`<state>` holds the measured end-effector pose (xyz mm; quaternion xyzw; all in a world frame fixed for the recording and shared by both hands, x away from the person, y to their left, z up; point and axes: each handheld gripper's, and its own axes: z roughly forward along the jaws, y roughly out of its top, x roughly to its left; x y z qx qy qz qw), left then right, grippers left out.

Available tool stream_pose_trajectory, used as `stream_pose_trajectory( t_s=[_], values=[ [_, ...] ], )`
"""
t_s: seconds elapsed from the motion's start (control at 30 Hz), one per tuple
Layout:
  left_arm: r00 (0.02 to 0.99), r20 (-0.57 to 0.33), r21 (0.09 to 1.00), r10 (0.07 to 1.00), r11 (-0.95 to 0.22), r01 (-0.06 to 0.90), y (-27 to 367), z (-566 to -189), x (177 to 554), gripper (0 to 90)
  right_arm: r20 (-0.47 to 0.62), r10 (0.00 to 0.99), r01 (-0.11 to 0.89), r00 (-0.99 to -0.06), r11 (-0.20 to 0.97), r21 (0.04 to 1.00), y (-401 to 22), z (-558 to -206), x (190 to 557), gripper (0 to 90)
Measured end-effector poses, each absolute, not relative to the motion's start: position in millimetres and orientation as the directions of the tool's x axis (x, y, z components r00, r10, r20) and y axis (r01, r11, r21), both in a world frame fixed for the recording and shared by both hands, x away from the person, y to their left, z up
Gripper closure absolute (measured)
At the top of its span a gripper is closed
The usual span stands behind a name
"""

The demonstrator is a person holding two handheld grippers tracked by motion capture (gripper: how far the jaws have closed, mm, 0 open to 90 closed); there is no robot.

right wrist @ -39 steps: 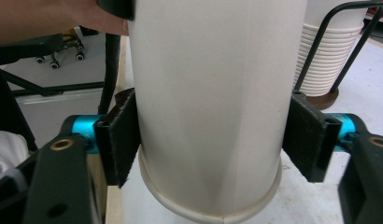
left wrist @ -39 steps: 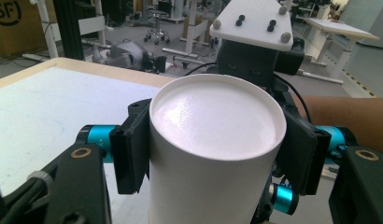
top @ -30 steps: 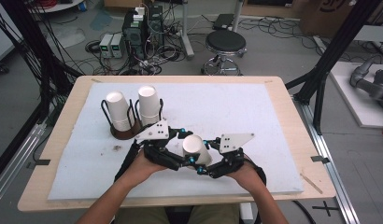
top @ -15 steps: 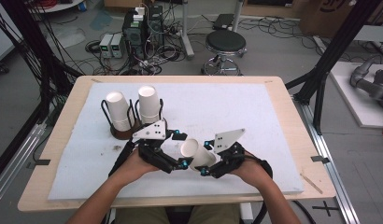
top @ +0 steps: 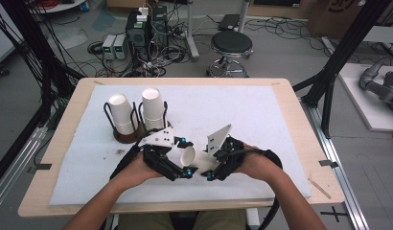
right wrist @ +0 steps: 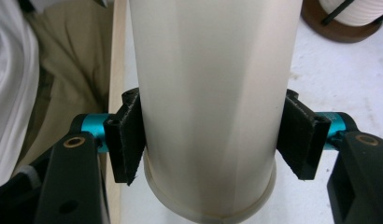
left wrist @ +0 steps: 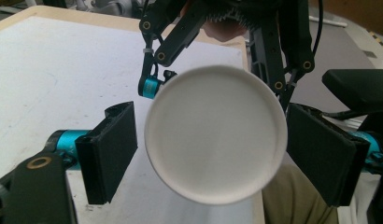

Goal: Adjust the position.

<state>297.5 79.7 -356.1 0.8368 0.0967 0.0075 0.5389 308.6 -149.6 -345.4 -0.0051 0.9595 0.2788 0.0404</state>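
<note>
One white paper cup [top: 193, 156] sits clamped in your right hand-held gripper [top: 210, 165]; your left hand-held gripper [top: 184, 168] has been closing around its base, pads not yet touching.

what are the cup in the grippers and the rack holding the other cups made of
The cup looks like paper: matte white wall with a faint side seam and a rolled rim. The rack seems to be thin black wire loops on a round brown base, probably wood, though the base is too small to tell for sure. The cups it holds look like the same white paper.

No legible text, label, brand or number anywhere; cardboard box [top: 345, 14] print too cropped to read.
</note>
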Motion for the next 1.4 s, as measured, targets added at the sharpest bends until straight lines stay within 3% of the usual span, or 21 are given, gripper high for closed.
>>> stream_pose_trajectory(
  t_s=[0.37, 0.7, 0.9, 1.03, 1.07, 1.4],
  values=[
    [0.987, -0.084, 0.882, 0.135, -0.451, 0.137, 75, -360, 296, 23.5, -0.068, -0.044, -0.069, -0.997, 0.903, 0.424, -135, -342, 307, 33.2],
    [0.99, -0.086, 0.866, 0.112, -0.484, 0.129, 73, -365, 296, 33.6, -0.041, -0.049, -0.061, -0.998, 0.923, 0.38, -131, -344, 306, 33.2],
    [0.991, -0.073, 0.863, 0.111, -0.49, 0.119, 71, -368, 295, 34.2, -0.043, -0.051, -0.063, -0.998, 0.931, 0.361, -131, -346, 305, 31.8],
    [0.991, -0.07, 0.862, 0.118, -0.493, 0.119, 73, -367, 296, 34.3, -0.059, -0.03, -0.051, -0.998, 0.917, 0.395, -133, -345, 305, 25.4],
    [0.99, -0.07, 0.864, 0.119, -0.489, 0.12, 74, -368, 296, 34.6, -0.067, -0.002, -0.033, -0.998, 0.885, 0.465, -138, -341, 305, 21.3],
    [0.979, -0.116, 0.906, 0.169, -0.386, 0.174, 91, -381, 304, 34.7, -0.067, 0.079, 0.017, -0.995, 0.758, 0.652, -170, -327, 305, 21.1]
  ],
)
